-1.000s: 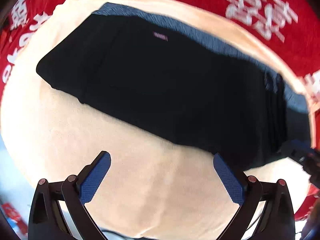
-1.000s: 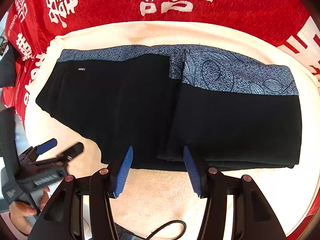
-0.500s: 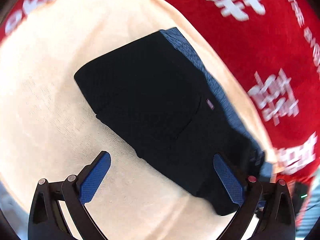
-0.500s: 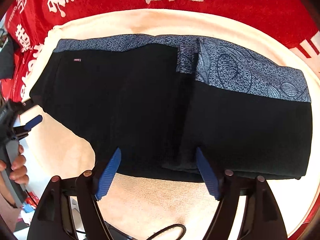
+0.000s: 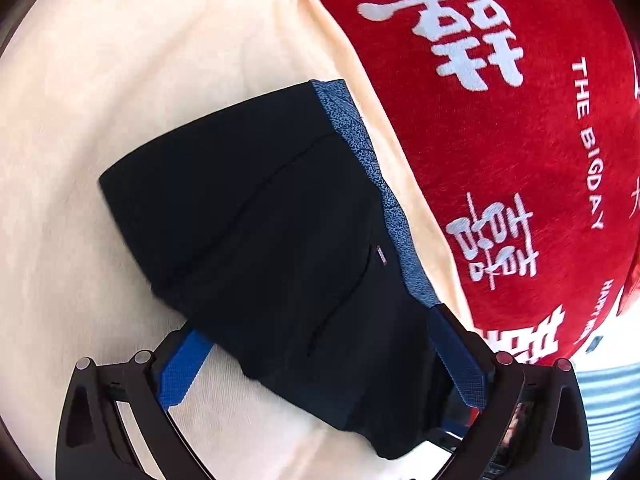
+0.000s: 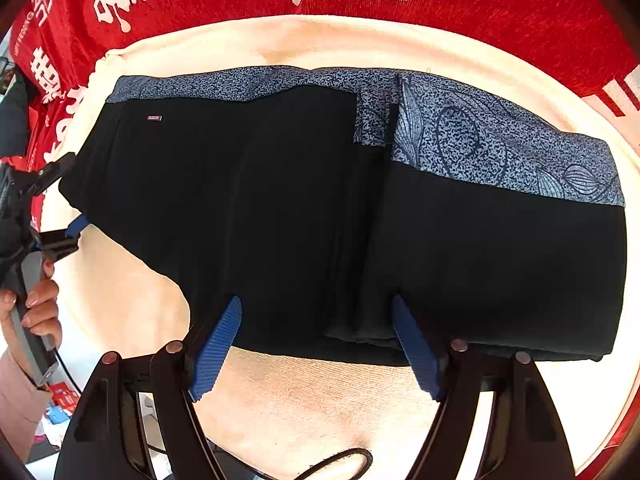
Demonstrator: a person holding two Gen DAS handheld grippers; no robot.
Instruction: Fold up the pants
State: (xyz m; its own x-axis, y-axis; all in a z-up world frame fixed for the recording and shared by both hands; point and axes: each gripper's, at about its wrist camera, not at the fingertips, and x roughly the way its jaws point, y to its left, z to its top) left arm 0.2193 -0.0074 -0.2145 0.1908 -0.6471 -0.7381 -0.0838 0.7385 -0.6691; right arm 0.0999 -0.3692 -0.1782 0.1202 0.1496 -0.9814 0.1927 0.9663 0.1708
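Straddling the black pants, the right gripper gaped wide, holding nothing; the left gripper did likewise. Both pairs of blue pads flanked the cloth's edge.

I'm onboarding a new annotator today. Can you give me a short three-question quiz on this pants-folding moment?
1. True or false: the left gripper has its blue pads spread wide on either side of the black pants.
2. Multiple choice: the pants lie on A) bare wood, B) a cream towel spread over a red cloth, C) a metal tray.
3. Fill in: the patterned band along the far edge of the pants is coloured ____.

Key:
1. True; the right gripper is spread the same way at the near hem.
2. B
3. Blue-grey
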